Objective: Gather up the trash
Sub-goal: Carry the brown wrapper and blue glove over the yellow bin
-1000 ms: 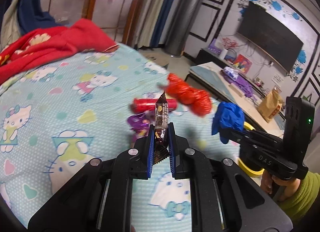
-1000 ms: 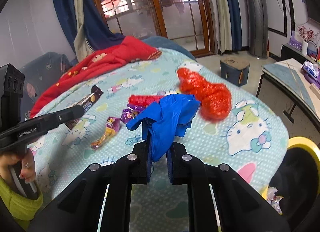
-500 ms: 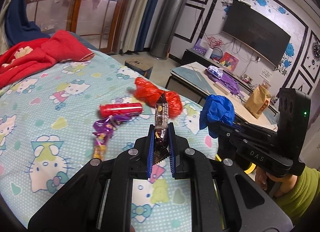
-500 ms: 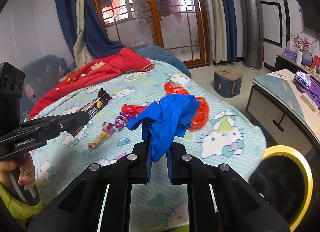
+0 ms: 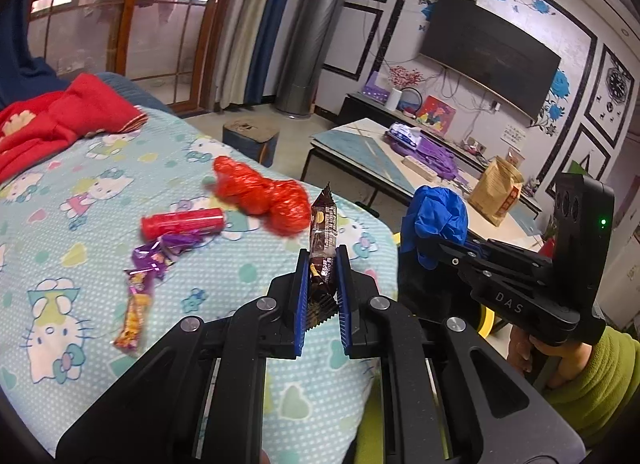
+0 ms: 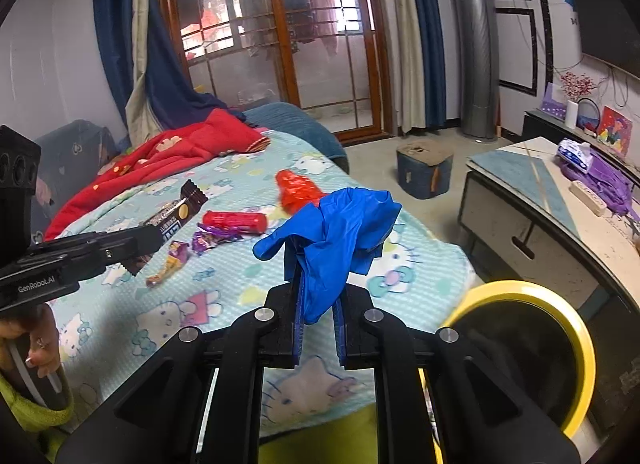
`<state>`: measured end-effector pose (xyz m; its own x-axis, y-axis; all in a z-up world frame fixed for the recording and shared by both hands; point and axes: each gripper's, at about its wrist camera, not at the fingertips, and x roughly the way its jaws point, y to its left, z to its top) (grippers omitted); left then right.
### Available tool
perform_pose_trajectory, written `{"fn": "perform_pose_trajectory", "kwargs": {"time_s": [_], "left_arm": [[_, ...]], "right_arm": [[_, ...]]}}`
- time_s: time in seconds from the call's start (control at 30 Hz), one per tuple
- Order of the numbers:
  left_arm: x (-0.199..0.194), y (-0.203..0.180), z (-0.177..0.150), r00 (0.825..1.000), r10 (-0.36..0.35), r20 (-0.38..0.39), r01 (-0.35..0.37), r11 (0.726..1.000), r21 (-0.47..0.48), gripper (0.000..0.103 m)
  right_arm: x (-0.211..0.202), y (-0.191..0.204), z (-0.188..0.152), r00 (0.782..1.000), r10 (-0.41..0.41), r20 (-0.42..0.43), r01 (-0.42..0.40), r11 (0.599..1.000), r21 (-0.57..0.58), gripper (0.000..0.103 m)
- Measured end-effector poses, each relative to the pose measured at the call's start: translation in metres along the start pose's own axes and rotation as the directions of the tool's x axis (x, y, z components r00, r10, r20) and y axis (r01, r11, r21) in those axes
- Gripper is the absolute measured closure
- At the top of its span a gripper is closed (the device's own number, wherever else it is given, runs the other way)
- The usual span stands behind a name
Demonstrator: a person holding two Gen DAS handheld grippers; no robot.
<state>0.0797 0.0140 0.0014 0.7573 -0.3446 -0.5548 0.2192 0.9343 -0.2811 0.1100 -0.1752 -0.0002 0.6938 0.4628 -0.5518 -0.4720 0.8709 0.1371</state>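
Note:
My left gripper [image 5: 323, 260] is shut on a dark brown snack wrapper [image 5: 323, 232], held upright above the bed's corner; the right wrist view shows the same wrapper [image 6: 176, 212] from the side. My right gripper [image 6: 318, 276] is shut on a crumpled blue glove [image 6: 336, 232], also visible as the blue glove [image 5: 436, 216] at the right of the left wrist view. A black bin with a yellow rim [image 6: 576, 328] stands on the floor right of the bed. On the bed lie a red plastic bag [image 5: 260, 192], a red tube [image 5: 182, 222] and purple and orange wrappers [image 5: 148, 276].
The bed has a light blue cartoon sheet [image 5: 80, 184] and a red blanket [image 5: 60, 120] at its far end. A low table [image 6: 532, 200] with purple items stands to the right. A small blue box [image 6: 424, 172] sits on the floor.
Both grippers have drawn back from the bed and swung right with their loads still held. The litter on the bed now looks farther off, and the yellow-rimmed bin has come further into the right wrist view.

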Motion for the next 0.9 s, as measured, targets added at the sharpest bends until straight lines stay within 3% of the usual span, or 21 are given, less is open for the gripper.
{"fn": "perform_pose_trajectory", "kwargs": {"time_s": [0.9], "left_arm": [[0.051, -0.080, 0.002, 0.993, -0.103, -0.060, 0.109, 0.989, 0.101, 0.095]], "right_arm": [[-0.040, -0.103, -0.044, 0.985, -0.174, -0.016, 0.174, 0.965, 0.197, 0.091]]}}
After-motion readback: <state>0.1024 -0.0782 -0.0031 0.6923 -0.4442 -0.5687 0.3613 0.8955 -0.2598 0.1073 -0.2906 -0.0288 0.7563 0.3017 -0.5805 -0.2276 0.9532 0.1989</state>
